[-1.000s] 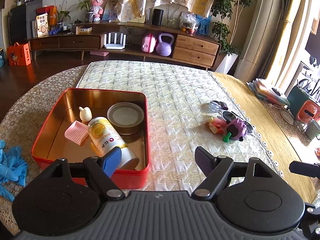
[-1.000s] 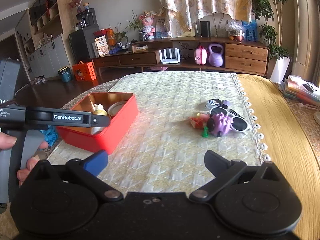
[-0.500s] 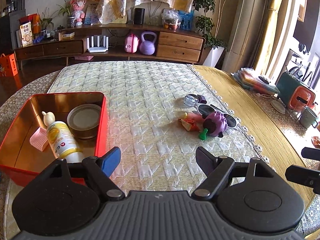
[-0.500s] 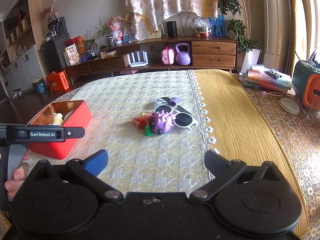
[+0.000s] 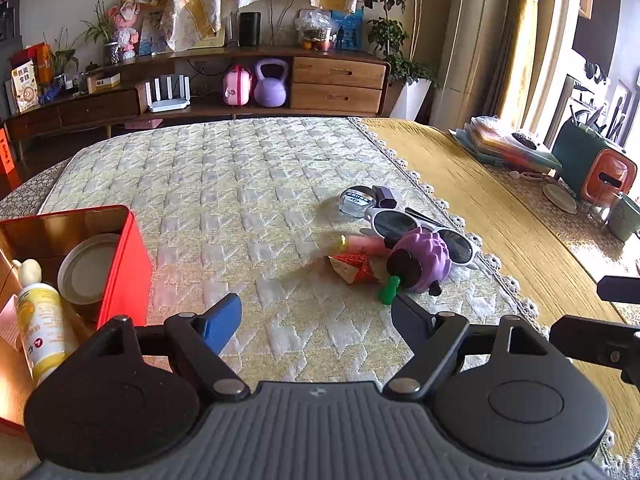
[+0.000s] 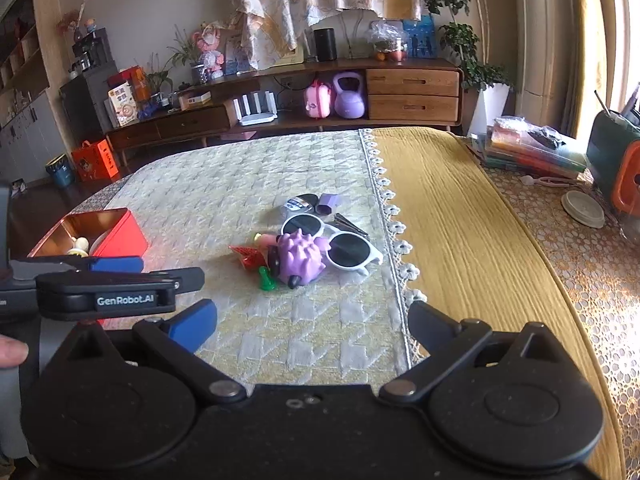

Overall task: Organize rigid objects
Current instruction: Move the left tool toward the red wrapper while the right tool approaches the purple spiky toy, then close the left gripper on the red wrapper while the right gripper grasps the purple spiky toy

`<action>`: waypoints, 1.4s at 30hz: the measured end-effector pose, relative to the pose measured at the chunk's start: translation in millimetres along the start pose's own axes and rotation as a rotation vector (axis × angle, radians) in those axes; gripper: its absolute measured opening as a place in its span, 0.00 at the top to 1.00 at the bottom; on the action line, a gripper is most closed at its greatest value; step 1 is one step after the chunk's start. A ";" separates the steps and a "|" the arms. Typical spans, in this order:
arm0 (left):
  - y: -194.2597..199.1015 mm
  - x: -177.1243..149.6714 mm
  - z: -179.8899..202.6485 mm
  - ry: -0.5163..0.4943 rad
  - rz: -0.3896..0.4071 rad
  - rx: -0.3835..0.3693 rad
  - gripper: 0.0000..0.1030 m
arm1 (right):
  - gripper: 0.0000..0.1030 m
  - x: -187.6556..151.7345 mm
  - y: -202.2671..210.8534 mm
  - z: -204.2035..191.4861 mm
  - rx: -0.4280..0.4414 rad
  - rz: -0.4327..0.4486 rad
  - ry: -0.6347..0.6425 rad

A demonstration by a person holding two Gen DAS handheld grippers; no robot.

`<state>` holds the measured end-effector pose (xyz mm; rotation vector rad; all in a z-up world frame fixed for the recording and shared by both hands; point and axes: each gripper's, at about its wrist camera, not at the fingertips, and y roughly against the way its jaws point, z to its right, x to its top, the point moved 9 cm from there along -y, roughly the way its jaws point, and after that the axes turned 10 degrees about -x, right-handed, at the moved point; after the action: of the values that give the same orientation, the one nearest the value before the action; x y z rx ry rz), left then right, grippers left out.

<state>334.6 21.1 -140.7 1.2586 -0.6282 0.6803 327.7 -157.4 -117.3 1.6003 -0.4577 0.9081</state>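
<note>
A red tin box [image 5: 128, 256] [image 6: 120, 236] stands at the left of the quilted mat, holding a yellow-white bottle [image 5: 40, 320], a round tin lid [image 5: 88, 268] and a pink item. A pile lies at the mat's right: purple spiky toy [image 5: 424, 258] [image 6: 300, 256], white sunglasses [image 5: 400, 224] [image 6: 344, 248], red wrapper [image 5: 352, 268], green piece [image 5: 390, 290] [image 6: 266, 280], round clear case [image 5: 356, 200]. My left gripper [image 5: 316, 316] is open and empty, just short of the pile. My right gripper [image 6: 312, 318] is open and empty, near the pile.
A yellow runner [image 6: 460, 240] and lace cloth cover the table's right side, with stacked folders [image 6: 532, 148], a green-orange container [image 6: 616, 164] and a round lid [image 6: 582, 208]. A wooden sideboard [image 6: 400, 88] stands beyond the table.
Both grippers have swung right, away from the red box and toward the toy pile. The box has slid to the left edge of both views. Both stay open.
</note>
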 end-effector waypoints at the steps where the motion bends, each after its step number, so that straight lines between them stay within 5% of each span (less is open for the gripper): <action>1: -4.3 0.8 -0.2 -0.010 0.004 -0.002 0.20 | 0.03 0.4 -2.5 -1.5 0.000 -0.002 0.009; 26: -75.1 8.5 -16.2 0.064 -0.002 -0.038 0.20 | 0.22 38.3 -87.8 -18.5 -0.027 -0.063 -0.135; 42: -94.7 19.3 -11.3 -0.001 0.027 -0.068 0.24 | 0.29 30.9 -122.0 -21.3 -0.065 -0.133 -0.260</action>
<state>419.4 18.4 -188.3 1.1900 -0.6649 0.6751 428.5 -101.7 -172.4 1.6753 -0.5483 0.5820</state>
